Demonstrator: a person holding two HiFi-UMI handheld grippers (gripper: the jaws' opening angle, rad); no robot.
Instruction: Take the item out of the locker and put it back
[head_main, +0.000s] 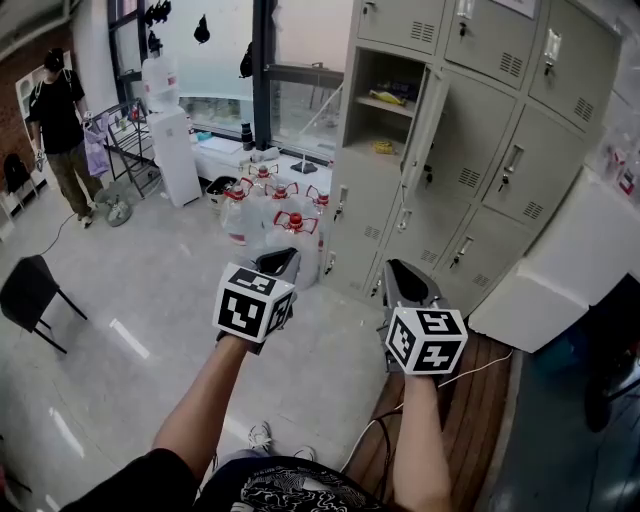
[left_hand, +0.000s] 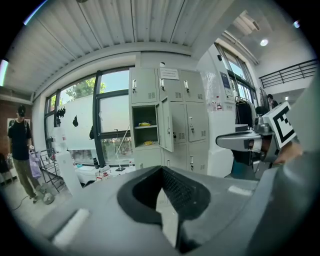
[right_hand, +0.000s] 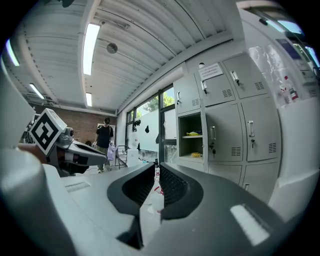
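Since yellow item (head_main: 390, 97) lies untouched in open locker (head_main: 362, 200), nothing's done yet: left gripper (head_main: 279, 262) & right gripper (head_main: 407, 276) well short of it, fingers pressed together, empty.

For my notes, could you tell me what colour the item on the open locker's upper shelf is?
The item is yellow; clearest in head view.

The lockers (head_main: 480, 150) are standing at your one o'clock, their open compartment (head_main: 372, 75) holding a shelf item (head_main: 388, 97) (a second item (head_main: 383, 147) is lying below it). Water bottles (head_main: 280, 215) are crowding twelve o'clock; a person (head_main: 60, 120) is standing at ten.
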